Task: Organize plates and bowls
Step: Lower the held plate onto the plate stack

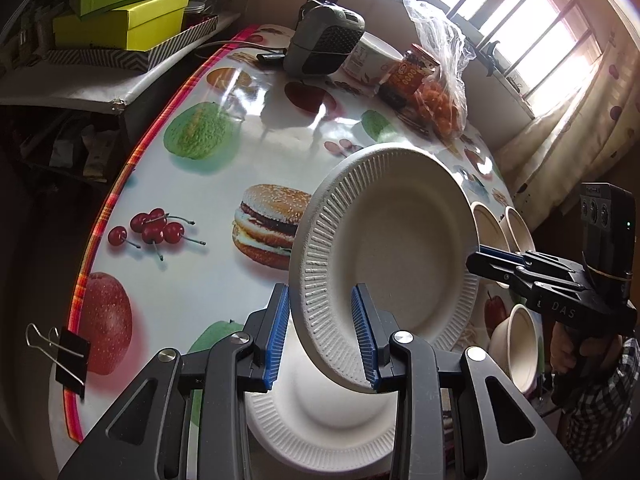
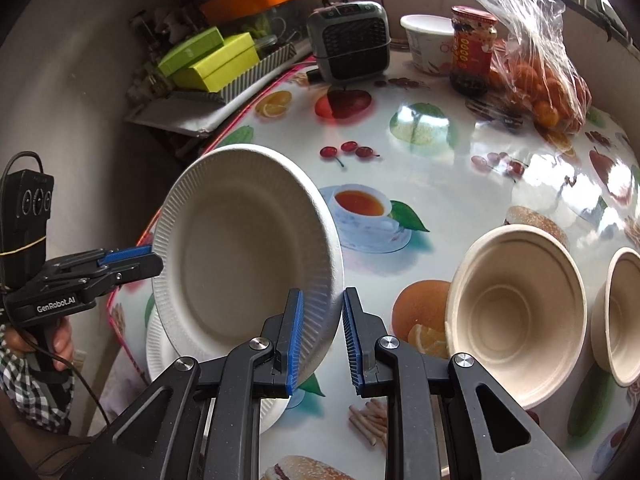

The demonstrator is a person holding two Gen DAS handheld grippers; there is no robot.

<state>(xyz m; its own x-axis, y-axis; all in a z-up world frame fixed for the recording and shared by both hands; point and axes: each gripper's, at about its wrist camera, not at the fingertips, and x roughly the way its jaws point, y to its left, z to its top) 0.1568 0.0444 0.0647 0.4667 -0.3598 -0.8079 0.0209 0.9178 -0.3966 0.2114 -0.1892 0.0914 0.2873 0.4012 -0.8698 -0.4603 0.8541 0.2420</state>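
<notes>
1. Gripping the plate [image 1: 400, 248] by its near rim with the left claw [image 1: 321, 292], blue pads pressing on both faces of the ribbed edge.
2. Pinching the opposite rim of that plate with the right claw [image 2: 323, 292], jaws closed on the thin edge.
3. Holding the plate tilted on edge between the two claws, clear of the desk [image 1: 192, 200], hollow side facing both cameras.
4. Hanging it just above a second plate [image 1: 320, 428], which is lying flat and hollow side up at the desk's near edge.
5. Leaving the bowls on the desk to the right of the plates: a first bowl [image 2: 516, 320] and a second bowl [image 2: 620, 320] side by side, and a third bowl [image 1: 516, 344] closer to the near edge.
6. Reading "GenRobot.AI" in white on the left claw's black body, seen from the right wrist.
7. Reading "DAS" on the right claw's body, seen from the left wrist.
8. Making out a red label with yellow round marks on the jar [image 2: 472, 52]; wording too small to read.
9. Failing likewise to read the print on the white tub [image 2: 428, 44] and the pale lettering on the green boxes [image 1: 120, 16].
10. Seeing a grey heater [image 2: 350, 40] and a bag [image 2: 536, 76] of oranges at the desk's far end beside the jar and tub.
11. Noting a black clip [image 1: 68, 352] clamped on the desk's left border and a checked sleeve [image 1: 596, 408] behind the right claw.
</notes>
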